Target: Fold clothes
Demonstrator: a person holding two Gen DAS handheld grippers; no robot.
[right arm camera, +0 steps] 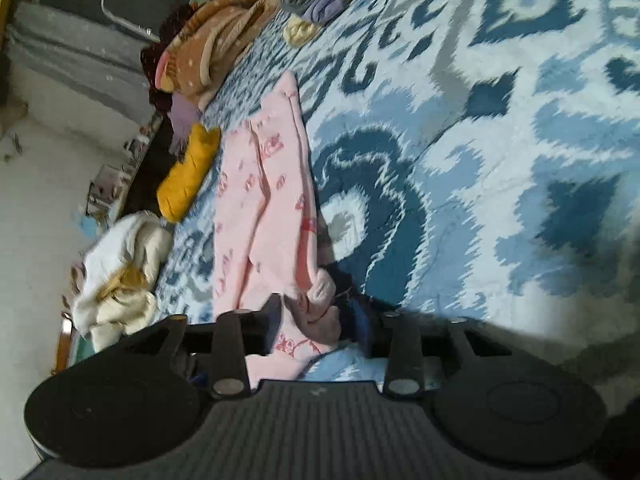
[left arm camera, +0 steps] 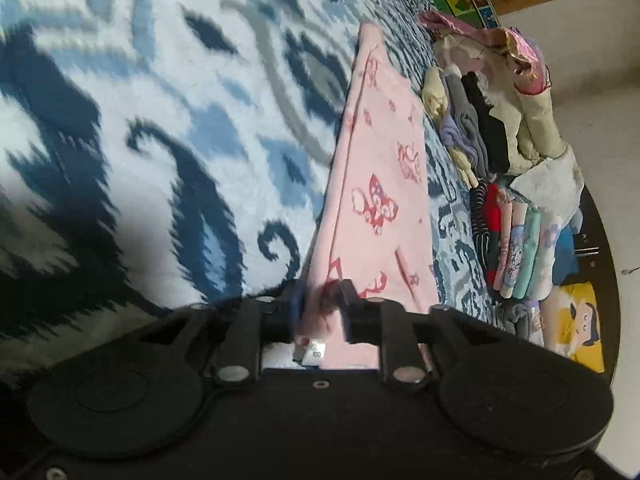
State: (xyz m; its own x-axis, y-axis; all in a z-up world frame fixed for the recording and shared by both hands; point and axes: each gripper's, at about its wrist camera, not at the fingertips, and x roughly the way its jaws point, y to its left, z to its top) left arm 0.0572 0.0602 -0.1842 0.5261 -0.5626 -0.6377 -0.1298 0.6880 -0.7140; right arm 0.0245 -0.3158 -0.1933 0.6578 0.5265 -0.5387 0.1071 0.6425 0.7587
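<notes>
A pink garment [left arm camera: 380, 168] printed with red butterflies lies stretched in a long strip across the blue-and-white patterned bedspread [left arm camera: 160, 120]. My left gripper [left arm camera: 322, 304] is shut on its near end, where a white size label [left arm camera: 314, 350] shows just behind the fingers. In the right wrist view the same pink garment [right arm camera: 272, 184] runs away from me with a seam down its middle. My right gripper [right arm camera: 318, 316] is shut on a bunched fold of its near end, low over the bedspread [right arm camera: 480, 160].
Right of the garment in the left view stand a row of folded clothes [left arm camera: 516, 240] and a loose heap [left arm camera: 500, 80] by the bed's edge. The right view shows a yellow garment [right arm camera: 188, 172], a brown blanket [right arm camera: 212, 48] and crumpled white clothing [right arm camera: 120, 272] on its left.
</notes>
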